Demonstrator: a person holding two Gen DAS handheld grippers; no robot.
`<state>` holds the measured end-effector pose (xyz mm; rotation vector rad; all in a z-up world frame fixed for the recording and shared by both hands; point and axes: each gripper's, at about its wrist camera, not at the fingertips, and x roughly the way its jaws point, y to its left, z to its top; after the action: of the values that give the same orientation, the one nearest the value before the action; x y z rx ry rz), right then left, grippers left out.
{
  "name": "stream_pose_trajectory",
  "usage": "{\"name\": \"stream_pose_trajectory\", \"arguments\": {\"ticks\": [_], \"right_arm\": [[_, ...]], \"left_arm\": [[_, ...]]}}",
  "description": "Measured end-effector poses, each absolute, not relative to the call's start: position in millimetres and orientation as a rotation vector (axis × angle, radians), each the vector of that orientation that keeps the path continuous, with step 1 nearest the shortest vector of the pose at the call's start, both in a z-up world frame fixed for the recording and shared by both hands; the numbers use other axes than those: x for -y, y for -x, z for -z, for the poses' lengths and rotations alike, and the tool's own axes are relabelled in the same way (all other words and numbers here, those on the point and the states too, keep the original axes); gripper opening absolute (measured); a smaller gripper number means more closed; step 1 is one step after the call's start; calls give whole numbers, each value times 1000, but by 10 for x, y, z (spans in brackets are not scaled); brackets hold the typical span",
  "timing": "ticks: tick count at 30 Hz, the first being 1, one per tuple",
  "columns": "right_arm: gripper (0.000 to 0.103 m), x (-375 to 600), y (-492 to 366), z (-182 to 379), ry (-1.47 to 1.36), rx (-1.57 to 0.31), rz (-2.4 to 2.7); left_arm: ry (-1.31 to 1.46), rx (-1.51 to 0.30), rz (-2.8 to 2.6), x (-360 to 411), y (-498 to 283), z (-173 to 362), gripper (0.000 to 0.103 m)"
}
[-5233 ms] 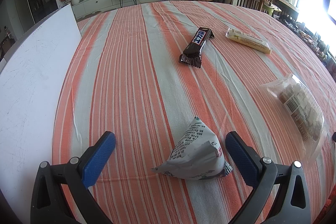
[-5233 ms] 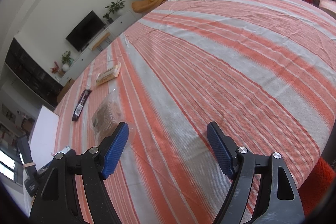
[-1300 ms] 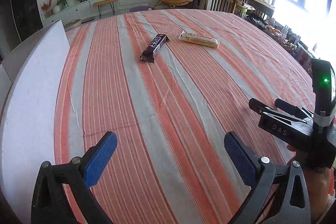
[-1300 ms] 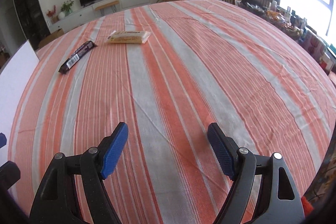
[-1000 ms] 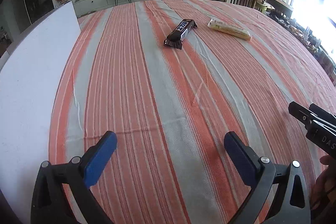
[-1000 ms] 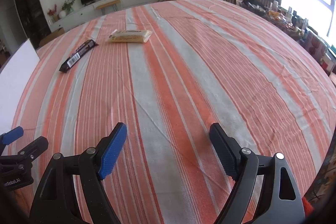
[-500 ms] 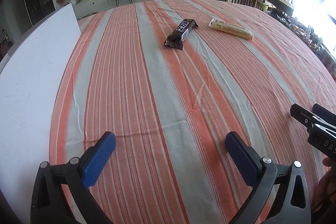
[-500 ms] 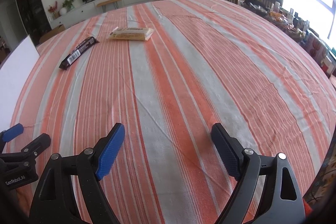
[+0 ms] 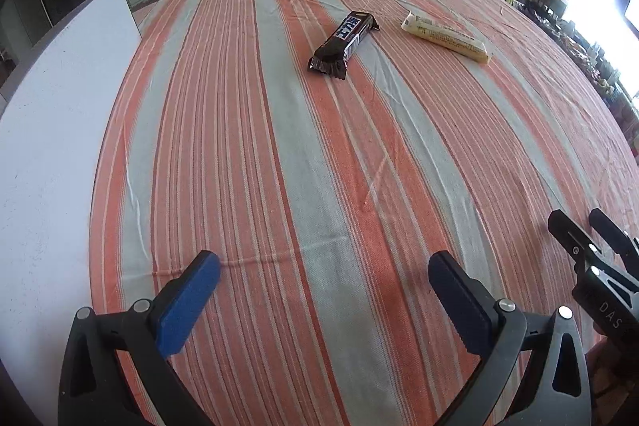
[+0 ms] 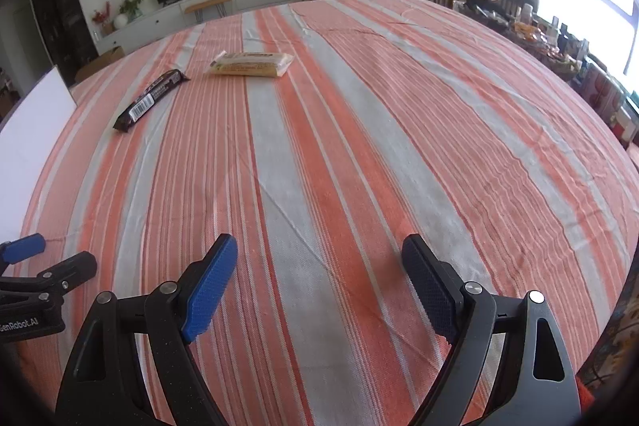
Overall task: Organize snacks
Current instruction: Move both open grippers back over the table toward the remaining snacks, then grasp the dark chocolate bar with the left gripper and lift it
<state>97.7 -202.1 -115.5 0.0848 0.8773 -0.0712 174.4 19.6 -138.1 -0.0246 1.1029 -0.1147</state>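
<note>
Striped table (image 9: 279, 186), two snacks left toward its far edge. Both grippers near the near edge, left gripper (image 9: 323, 294) and right gripper (image 10: 319, 286) spread wide, nothing between the fingers. Dark bar (image 9: 344, 44) straight ahead of the left, well apart, long axis running away toward the far edge, so nearer that hand. Yellow pack (image 9: 445, 36) just right of it, lying crosswise.
</note>
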Motion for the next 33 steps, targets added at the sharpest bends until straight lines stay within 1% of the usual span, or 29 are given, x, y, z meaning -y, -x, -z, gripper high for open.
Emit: {"name": "stream_pose_trajectory", "arguments": {"ticks": [4,7,9,11,13,14,15,16,17,21,30,32,33], "right_arm": [[87,2026,-975,1149,-88,-876,69],[87,2028,-974,1150,-88,-876,69],[87,2028,-975,1147,-91,-875,68],[87,2038,-975,1143,-98,-872,64],[87,2045,-975,1141,-104,-870,60],[87,2046,-978,1140,-105,-870,60],[87,2042,-981,1140,-103,-871,61],[87,2036,-985,1141,-99,-872,62],[88,2030,-988,1143,-96,-874,63],[88,2020,-997,1146,-89,-877,65],[88,2003,-1000,1149,-78,-881,73],[88,2002,-1000,1148,-83,-879,71],[88,2002,-1000,1148,-85,-878,71]], "left_arm": [[118,-1083,112,-179,-2250,1280,103],[26,-1103,98,-66,-2790,1309,102],[-54,-1117,103,22,-3058,1340,92],[-125,-1112,119,114,-3230,1360,86],[-128,-1080,150,164,-3313,1346,76],[-114,-1068,164,176,-3333,1335,60],[-91,-1053,171,177,-3338,1316,33],[-82,-1039,159,179,-3336,1299,23],[-76,-1029,146,182,-3316,1297,17],[-46,-985,94,124,-3001,1290,17],[-31,-980,101,-65,-1720,1304,17],[-20,-975,109,-115,-1566,1308,19],[-19,-967,113,-132,-1522,1310,22]]}}
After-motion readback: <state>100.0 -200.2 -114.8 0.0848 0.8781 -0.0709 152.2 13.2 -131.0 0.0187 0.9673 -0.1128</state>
